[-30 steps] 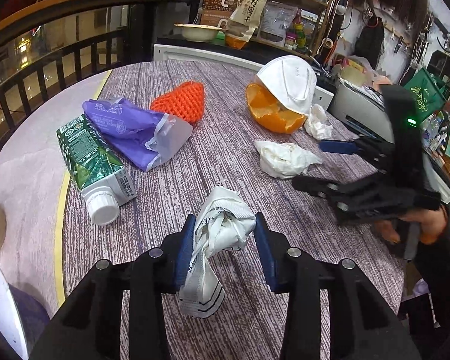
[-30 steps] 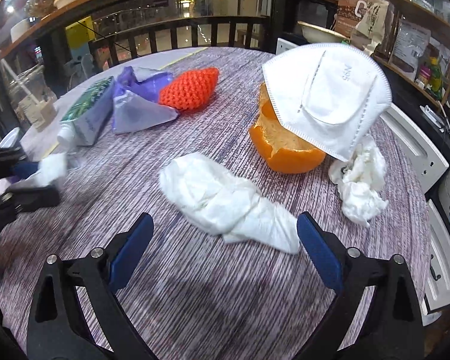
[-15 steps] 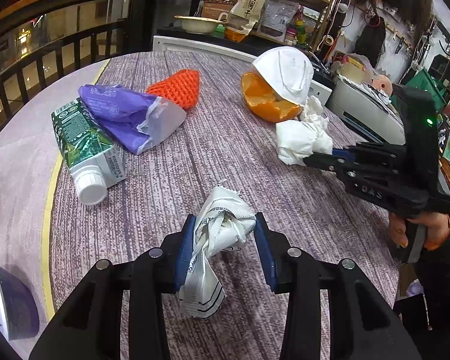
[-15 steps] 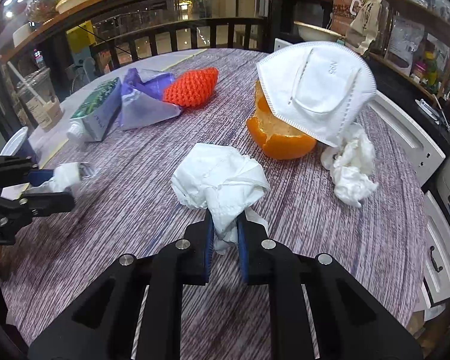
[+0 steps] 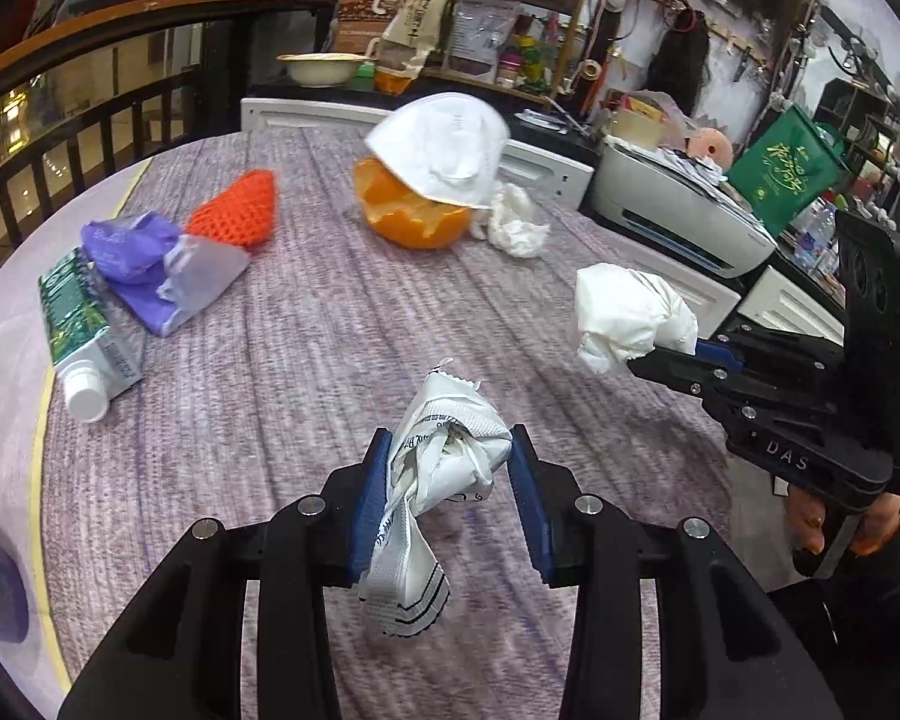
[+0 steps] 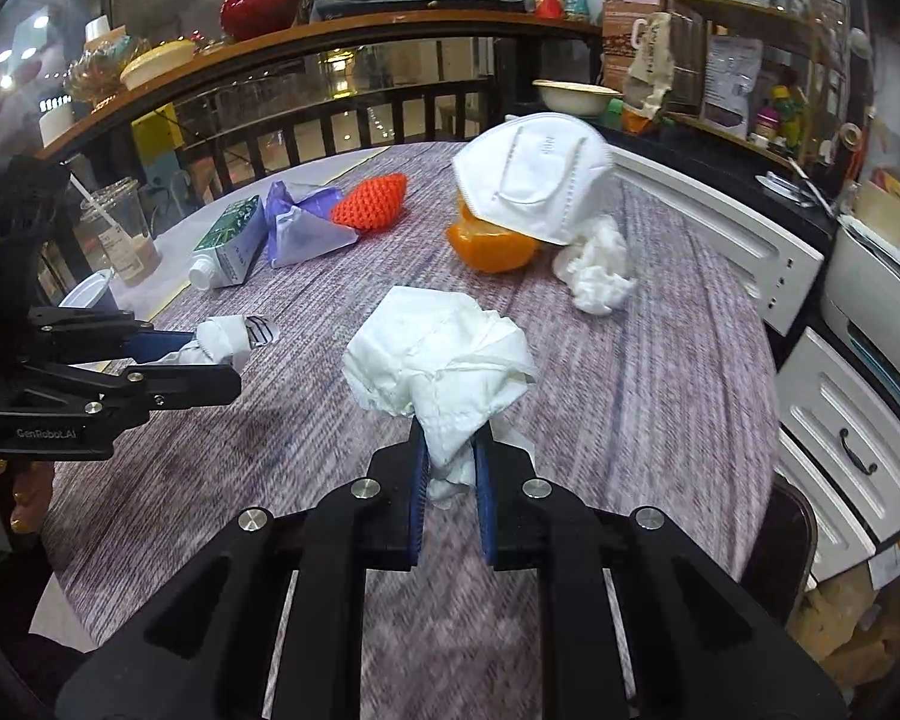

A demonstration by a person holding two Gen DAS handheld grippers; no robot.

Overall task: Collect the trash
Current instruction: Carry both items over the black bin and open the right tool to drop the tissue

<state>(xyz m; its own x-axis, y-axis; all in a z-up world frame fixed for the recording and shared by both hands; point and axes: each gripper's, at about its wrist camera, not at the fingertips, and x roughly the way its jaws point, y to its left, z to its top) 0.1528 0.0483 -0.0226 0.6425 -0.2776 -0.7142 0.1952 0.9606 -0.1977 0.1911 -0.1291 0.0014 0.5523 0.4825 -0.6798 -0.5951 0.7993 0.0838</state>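
- Left hand-held gripper (image 5: 447,483): blue pads clamped on a crumpled white printed wrapper (image 5: 435,480); its tail hangs below the pads, above the desk (image 5: 306,324).
- Right hand-held gripper (image 6: 450,471): pads nearly together, pinching the lower end of a wad of white tissue (image 6: 441,360); the wad bulges above the fingertips, lifted off the desk surface.
- In the left wrist view the right hand-held gripper sits at the right, near the desk's right edge, tissue wad held out over that edge zone.
- Bare striped desk surface lies between the two grippers and the far litter.
- Left side, mid-distance: green-and-white carton (image 5: 81,330) lying on its side, cap toward camera, near the yellow edge band; purple plastic bag (image 5: 156,264) touching it; orange knitted piece (image 5: 234,210) just behind the bag.
- Farther, centre: orange peel half (image 5: 411,219) with a white face mask (image 5: 444,156) resting on top; second crumpled tissue (image 5: 513,222) just beside the peel.
- Desk's far rim borders a dark railing (image 6: 330,120); white cabinets (image 6: 732,240) along the right edge.
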